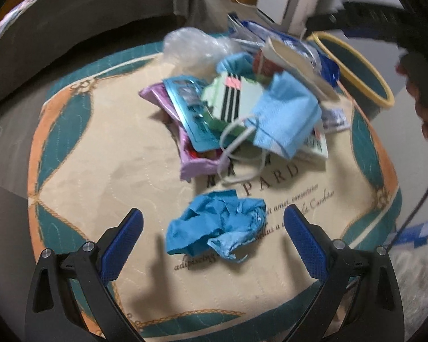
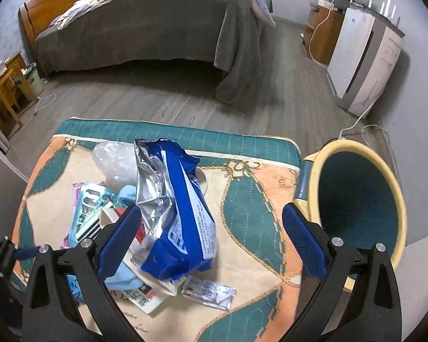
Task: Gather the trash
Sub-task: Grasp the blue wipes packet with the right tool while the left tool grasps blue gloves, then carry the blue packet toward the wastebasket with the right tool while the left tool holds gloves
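Observation:
A crumpled blue tissue (image 1: 218, 225) lies on the patterned mat (image 1: 105, 171), between the fingers of my open, empty left gripper (image 1: 214, 228), which hovers over it. Behind it is a trash pile: a light blue face mask (image 1: 285, 116), a striped packet (image 1: 234, 97), a purple wrapper (image 1: 191, 159) and a clear plastic bag (image 1: 191, 45). My right gripper (image 2: 212, 229) is open and empty, with a blue and silver snack bag (image 2: 177, 213) standing between its fingers. A teal bin with a yellow rim (image 2: 356, 199) stands at the mat's right edge; it also shows in the left wrist view (image 1: 353, 68).
A small clear wrapper (image 2: 211, 290) lies on the mat (image 2: 248, 208) near the right gripper. A bed with a grey blanket (image 2: 157, 28) stands behind the mat. A white air purifier (image 2: 365, 57) and its cable (image 2: 356, 122) are at the right wall. A wooden side table (image 2: 5, 85) is at left.

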{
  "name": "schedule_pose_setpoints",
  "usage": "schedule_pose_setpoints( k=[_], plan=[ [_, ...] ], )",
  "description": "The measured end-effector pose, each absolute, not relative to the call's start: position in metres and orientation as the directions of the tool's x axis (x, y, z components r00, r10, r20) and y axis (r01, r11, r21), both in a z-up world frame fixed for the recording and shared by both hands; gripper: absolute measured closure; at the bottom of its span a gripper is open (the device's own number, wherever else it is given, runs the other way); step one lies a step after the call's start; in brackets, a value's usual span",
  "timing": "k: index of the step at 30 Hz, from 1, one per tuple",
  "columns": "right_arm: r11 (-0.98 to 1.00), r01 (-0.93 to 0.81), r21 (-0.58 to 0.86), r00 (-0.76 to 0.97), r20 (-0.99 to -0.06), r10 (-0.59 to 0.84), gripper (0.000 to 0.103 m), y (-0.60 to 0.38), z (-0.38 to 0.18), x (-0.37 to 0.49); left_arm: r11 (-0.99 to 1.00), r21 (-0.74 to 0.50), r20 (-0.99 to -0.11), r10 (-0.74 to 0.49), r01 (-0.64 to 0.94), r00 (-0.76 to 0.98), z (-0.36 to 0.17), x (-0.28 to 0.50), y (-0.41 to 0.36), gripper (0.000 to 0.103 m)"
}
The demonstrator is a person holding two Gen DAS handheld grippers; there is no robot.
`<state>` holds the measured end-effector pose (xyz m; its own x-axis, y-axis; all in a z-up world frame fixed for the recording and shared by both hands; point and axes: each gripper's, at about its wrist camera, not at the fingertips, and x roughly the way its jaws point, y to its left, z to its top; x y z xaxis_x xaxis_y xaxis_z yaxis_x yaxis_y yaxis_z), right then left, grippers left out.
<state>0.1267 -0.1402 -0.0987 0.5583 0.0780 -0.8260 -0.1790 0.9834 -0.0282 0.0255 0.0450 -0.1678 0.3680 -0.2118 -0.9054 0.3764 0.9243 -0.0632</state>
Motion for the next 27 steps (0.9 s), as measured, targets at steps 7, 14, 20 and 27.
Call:
schedule_pose_setpoints(
  k=[7, 14, 20, 27],
  plan=[
    [0.975, -0.215, 0.05, 0.497, -0.854, 0.153, 0.046, -0.133, -0.113, 0.138, 0.9, -0.045, -0.921, -0.206, 0.435, 0.331, -0.176, 0.023, 0.035, 0.031],
    [0.967, -0.203, 0.152, 0.416, -0.881, 0.225, 0.068, -0.142, -0.13, 0.137, 0.864, -0.02, -0.917, -0.216, 0.503, 0.334, -0.169, 0.018, 0.024, 0.049],
    [0.974, -0.212, 0.083, 0.46, -0.871, 0.174, 0.079, -0.144, -0.117, 0.125, 0.858, -0.013, -0.865, -0.268, 0.514, 0.425, -0.131, 0.02, 0.023, 0.05],
    [0.973, -0.23, 0.021, 0.534, -0.833, 0.144, 0.08, -0.148, -0.095, 0.105, 0.887, -0.054, -0.806, -0.309, 0.458, 0.504, -0.097, 0.036, 0.029, 0.05]
  ],
)
